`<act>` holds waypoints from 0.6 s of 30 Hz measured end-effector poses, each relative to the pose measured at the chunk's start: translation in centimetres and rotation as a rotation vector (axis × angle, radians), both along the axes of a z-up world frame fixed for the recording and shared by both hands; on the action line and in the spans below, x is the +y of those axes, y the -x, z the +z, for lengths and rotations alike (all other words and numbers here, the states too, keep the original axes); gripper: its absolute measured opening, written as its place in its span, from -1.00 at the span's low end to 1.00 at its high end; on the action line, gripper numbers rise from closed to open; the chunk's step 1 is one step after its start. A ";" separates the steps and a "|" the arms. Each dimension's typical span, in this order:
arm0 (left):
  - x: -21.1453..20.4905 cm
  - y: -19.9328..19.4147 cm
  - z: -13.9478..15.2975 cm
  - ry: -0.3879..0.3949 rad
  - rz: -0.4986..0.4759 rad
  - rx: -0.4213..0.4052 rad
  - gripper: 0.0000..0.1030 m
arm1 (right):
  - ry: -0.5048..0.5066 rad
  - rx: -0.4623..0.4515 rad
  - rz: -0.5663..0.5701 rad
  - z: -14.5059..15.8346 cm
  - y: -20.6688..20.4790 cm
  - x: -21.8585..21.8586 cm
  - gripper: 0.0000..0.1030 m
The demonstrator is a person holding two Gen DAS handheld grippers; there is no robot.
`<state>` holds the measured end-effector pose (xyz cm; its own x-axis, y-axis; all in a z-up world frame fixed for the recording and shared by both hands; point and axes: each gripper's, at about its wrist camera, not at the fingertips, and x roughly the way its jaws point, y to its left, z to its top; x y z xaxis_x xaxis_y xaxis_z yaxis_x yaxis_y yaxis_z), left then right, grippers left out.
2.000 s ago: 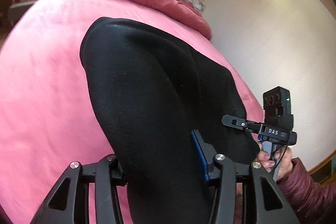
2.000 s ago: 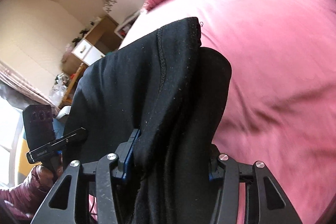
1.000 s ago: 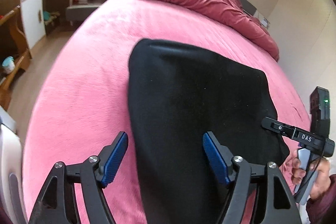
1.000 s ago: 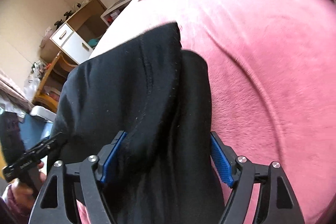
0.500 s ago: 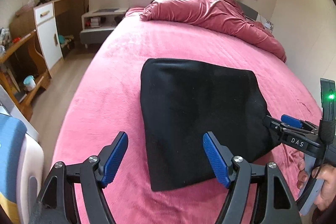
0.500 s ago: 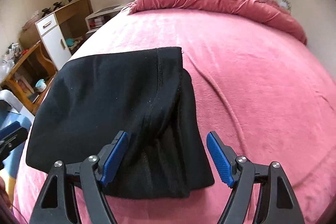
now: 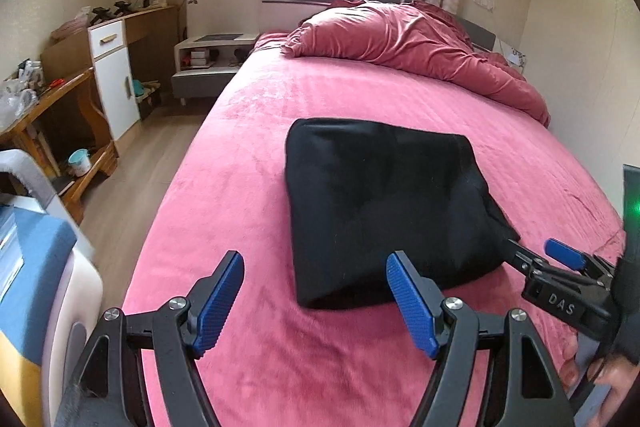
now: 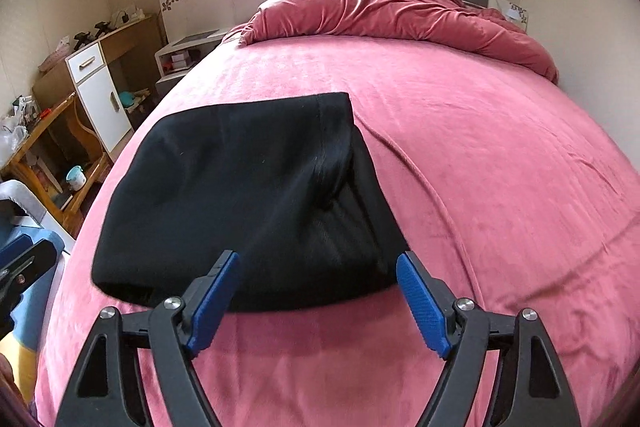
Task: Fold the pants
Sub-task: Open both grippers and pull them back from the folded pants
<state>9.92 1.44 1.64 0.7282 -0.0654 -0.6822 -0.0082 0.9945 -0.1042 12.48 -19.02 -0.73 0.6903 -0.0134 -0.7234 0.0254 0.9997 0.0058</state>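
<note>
Lying folded on the pink bed cover (image 7: 224,187), the black pants (image 7: 384,203) form a thick, roughly square bundle just ahead of both claws. Left gripper (image 7: 316,291): jaws spread wide, blue pads bare, nothing between them; the bundle's near edge sits just beyond the right-hand pad, apart from it. Right gripper (image 8: 318,297): jaws wide and opening a little more, nothing pinched; the pants' near edge lies just past the fingertips, between the two pads in line of sight but not touching either. From the right claw's view, a seamed layer on top of the bundle stops short of the bundle's right side, leaving a lower layer showing there. In the left wrist view the right gripper shows at the right edge, one blue pad close to the bundle's near right corner, held by a hand (image 7: 600,375). Far beyond the pants, a rumpled dark-pink duvet (image 7: 412,43) is heaped at the head of the bed. Off to the left of the claws: wooden desk (image 8: 48,131), white cabinet (image 8: 98,91).
</note>
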 end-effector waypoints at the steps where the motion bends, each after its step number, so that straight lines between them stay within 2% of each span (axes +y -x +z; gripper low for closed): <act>1: -0.1 0.5 0.0 -0.015 0.013 -0.008 0.46 | 0.005 -0.002 -0.006 0.0 0.5 0.1 0.58; 4: -0.8 1.9 -0.5 -0.067 0.027 -0.005 0.46 | 0.029 -0.009 -0.022 0.0 2.8 0.6 0.58; 8: -0.9 4.4 -0.4 -0.046 0.018 -0.044 0.46 | 0.075 -0.028 -0.020 0.1 5.8 1.6 0.59; 12: -1.3 6.3 -0.4 -0.083 0.046 -0.055 0.46 | 0.090 -0.046 -0.013 0.4 8.2 2.5 0.61; 18: -1.3 8.1 -1.1 -0.049 0.032 -0.029 0.46 | 0.106 -0.065 -0.012 0.3 10.6 3.2 0.64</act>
<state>1.79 0.14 0.54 0.7487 -0.0091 -0.6629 -0.0375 0.9977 -0.0561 1.89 -15.83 -0.40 0.7353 -0.0962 -0.6709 0.0407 0.9944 -0.0979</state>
